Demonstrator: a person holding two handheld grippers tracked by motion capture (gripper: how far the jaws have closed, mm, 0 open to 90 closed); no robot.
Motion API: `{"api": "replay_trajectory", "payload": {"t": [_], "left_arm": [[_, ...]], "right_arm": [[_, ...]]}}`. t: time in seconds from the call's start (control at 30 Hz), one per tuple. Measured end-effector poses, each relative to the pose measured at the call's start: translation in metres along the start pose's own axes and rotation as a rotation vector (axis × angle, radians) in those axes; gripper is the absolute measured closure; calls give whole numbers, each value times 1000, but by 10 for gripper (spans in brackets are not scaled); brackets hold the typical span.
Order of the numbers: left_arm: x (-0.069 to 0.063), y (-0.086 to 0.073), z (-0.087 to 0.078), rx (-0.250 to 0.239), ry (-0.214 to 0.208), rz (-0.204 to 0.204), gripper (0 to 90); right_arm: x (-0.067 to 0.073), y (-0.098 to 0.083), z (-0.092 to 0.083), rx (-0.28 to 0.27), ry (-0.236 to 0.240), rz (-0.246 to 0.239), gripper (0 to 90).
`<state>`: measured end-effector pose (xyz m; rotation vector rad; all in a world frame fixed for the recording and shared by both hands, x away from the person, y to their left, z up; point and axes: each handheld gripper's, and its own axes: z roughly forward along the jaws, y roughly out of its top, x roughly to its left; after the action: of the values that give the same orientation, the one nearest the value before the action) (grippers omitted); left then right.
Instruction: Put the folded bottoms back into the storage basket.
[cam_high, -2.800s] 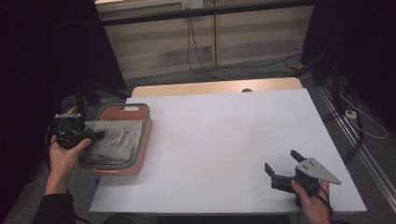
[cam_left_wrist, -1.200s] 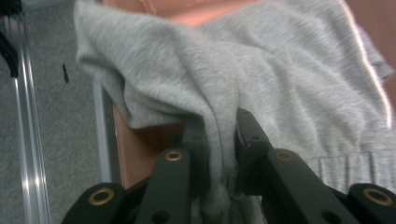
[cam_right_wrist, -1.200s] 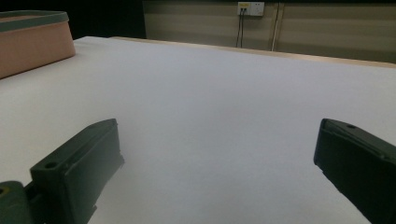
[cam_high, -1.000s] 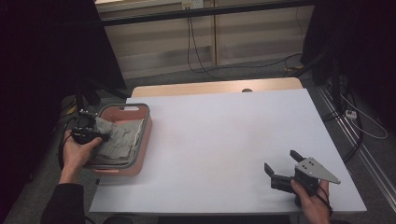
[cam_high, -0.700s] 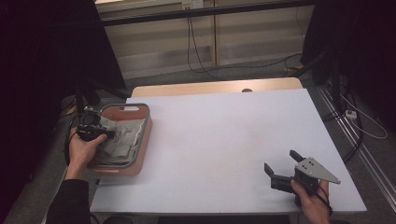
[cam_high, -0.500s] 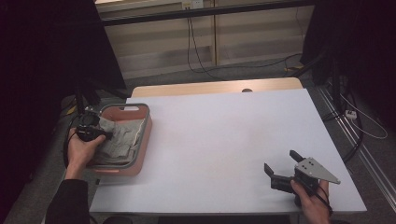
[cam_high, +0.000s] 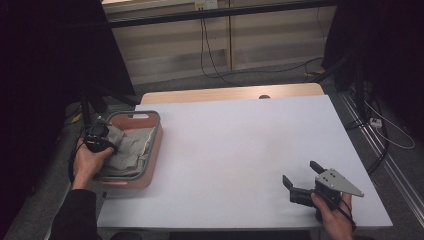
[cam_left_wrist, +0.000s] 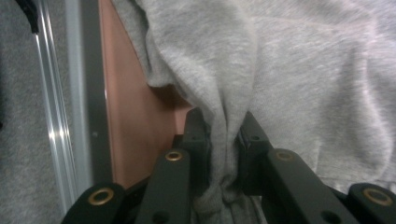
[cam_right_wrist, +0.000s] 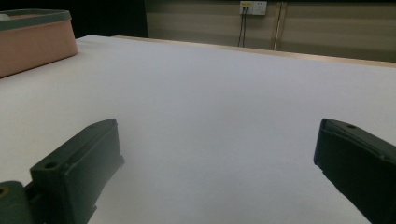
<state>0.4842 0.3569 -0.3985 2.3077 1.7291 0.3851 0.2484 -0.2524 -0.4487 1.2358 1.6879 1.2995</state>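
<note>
A grey cloth (cam_high: 127, 150) lies crumpled in a pink basket (cam_high: 155, 145) with a grey rim at the table's left edge. My left gripper (cam_high: 100, 136) reaches into the basket from its left side. In the left gripper view a fold of the grey cloth (cam_left_wrist: 280, 84) is pinched between the two black jaws of the left gripper (cam_left_wrist: 223, 135), which is shut on it, beside the pink basket wall (cam_left_wrist: 135, 135). My right gripper (cam_high: 301, 178) rests low at the table's front right, jaws wide open over bare white tabletop; the right gripper (cam_right_wrist: 219, 154) has nothing between its fingers.
The white table (cam_high: 240, 150) stretches between the basket and my right hand. A wooden strip (cam_high: 230, 93) runs along the far edge. Cables (cam_high: 380, 125) lie on the floor at the right. The basket (cam_right_wrist: 32, 42) appears far left in the right gripper view.
My left hand moved from outside the basket's left side in over it and down onto the cloth, then held almost still. The right gripper has not moved.
</note>
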Motion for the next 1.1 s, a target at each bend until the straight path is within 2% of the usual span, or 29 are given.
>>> {"api": "replay_trajectory", "payload": {"t": [0.13, 0.43, 0.47, 0.5, 0.63, 0.73, 0.83, 0.9, 0.97, 1.1], "left_arm": [[-1, 3, 3, 16, 11, -3, 778], [-6, 14, 5, -20, -21, 18, 777], [-6, 15, 6, -39, -30, 16, 775], [-6, 15, 7, -46, -38, -3, 775], [-5, 13, 8, -49, -40, 9, 769], [-2, 10, 7, -60, -55, 2, 755], [-1, 7, 5, -58, -65, 26, 735], [-1, 5, 5, -74, -72, 24, 721], [1, 4, 3, -67, -76, 38, 722], [2, 2, 1, -71, -90, 29, 724]], "right_arm": [[0, 0, 0, 1, 0, 1, 4], [0, 0, 1, 10, 3, 5, 4], [0, -1, 1, 10, 2, 4, 4], [0, 0, 1, 10, 2, 4, 4], [0, 0, 1, 8, 5, 2, 4], [0, 0, 1, 8, 4, 3, 4], [0, 0, 1, 7, 5, 3, 4], [0, 0, 1, 7, 4, -1, 4], [0, 0, 1, 7, 4, -1, 4], [0, 0, 1, 7, 3, 3, 4]]}}
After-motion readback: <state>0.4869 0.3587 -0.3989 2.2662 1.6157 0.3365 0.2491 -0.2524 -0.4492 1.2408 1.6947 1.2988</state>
